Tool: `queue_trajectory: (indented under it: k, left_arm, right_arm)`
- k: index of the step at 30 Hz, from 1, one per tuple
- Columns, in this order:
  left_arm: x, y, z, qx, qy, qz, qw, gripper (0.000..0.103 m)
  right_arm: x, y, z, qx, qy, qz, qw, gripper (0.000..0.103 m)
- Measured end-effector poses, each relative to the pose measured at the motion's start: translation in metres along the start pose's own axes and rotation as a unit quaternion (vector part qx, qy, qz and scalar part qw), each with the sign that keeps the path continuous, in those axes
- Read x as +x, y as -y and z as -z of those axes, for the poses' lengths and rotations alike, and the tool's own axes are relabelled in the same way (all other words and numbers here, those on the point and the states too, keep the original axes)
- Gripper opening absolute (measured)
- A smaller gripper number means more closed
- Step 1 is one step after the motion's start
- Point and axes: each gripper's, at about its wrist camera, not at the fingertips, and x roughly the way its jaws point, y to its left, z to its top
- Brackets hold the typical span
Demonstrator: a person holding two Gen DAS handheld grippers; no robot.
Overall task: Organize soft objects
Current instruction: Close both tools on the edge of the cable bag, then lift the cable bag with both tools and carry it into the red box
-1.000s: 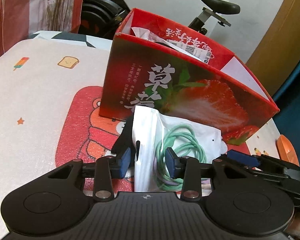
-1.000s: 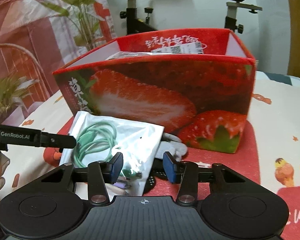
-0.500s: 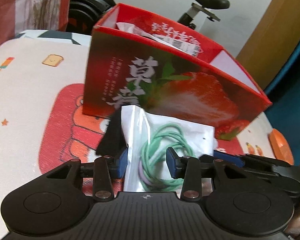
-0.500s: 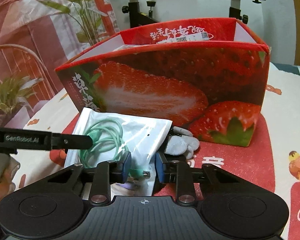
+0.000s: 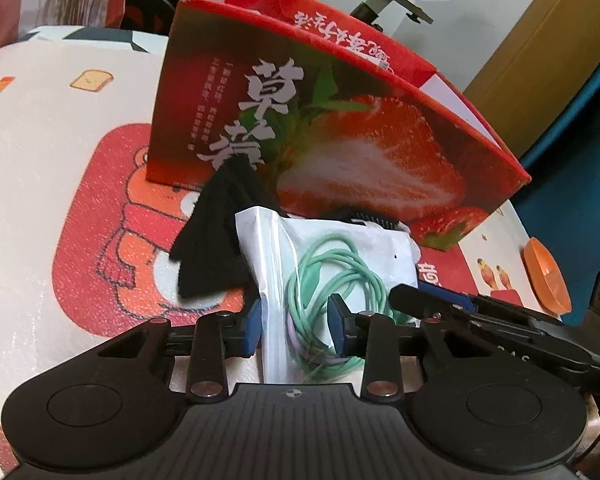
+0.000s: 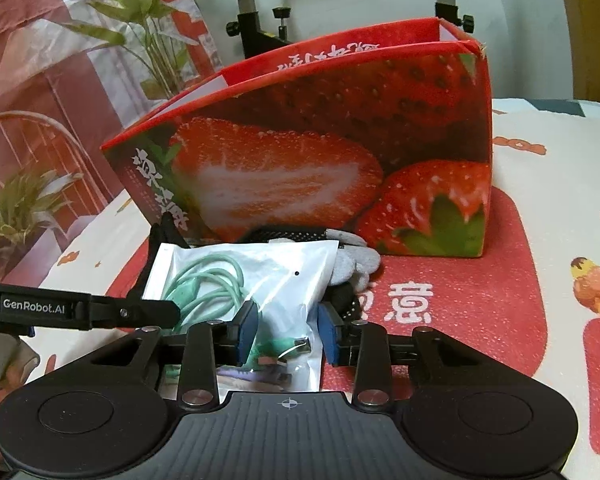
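**Cable pouch between both tongs, in front of the strawberry box**

A clear pouch (image 5: 340, 264) holding a coiled green cable (image 5: 332, 280) sits just in front of the red strawberry box (image 5: 340, 128), on the cartoon-printed bench (image 5: 40, 140). The left tongs (image 5: 296, 326) straddle the pouch's near-left corner, their blue pads apart on either side. The right tongs (image 6: 286, 330) straddle its near-right corner; whether those pads press the plastic cannot be told. A black cloth (image 5: 216, 240) and a grey glove (image 6: 352, 264) lie beneath the pouch, against the box.
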Motion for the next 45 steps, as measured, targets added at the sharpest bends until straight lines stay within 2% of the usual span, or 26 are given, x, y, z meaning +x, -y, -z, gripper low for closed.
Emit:
queue_trajectory:
  k: [10, 16, 28, 31, 39, 45]
  left_arm:
    - [0.005, 0.004, 0.003, 0.007, -0.007, 0.007, 0.9999, 0.037]
    - [0.005, 0.005, 0.003, 0.012, -0.006, 0.005, 0.9999, 0.037]
    - [0.004, 0.004, 0.004, 0.013, -0.005, 0.004, 0.9999, 0.037]
    - [0.004, 0.005, 0.004, 0.016, -0.005, 0.002, 0.9999, 0.037]
    - [-0.002, 0.004, 0.006, 0.008, -0.003, 0.006, 0.9999, 0.036]
    - [-0.013, 0.008, 0.006, 0.012, 0.011, 0.017, 0.9997, 0.036]
  right_arm:
    - [0.0, -0.004, 0.0, -0.007, -0.003, 0.009, 1.0, 0.033]
    - [0.001, -0.008, 0.0, -0.024, -0.011, 0.018, 1.0, 0.04]
    - [-0.001, -0.004, 0.0, -0.001, -0.031, -0.012, 0.999, 0.041]
    - [0.0, -0.009, 0.002, -0.013, -0.03, -0.012, 0.999, 0.045]
    - [-0.006, -0.018, 0.0, -0.054, -0.032, -0.004, 0.998, 0.033]
    - [-0.017, -0.021, -0.003, -0.049, -0.019, -0.011, 0.999, 0.029]
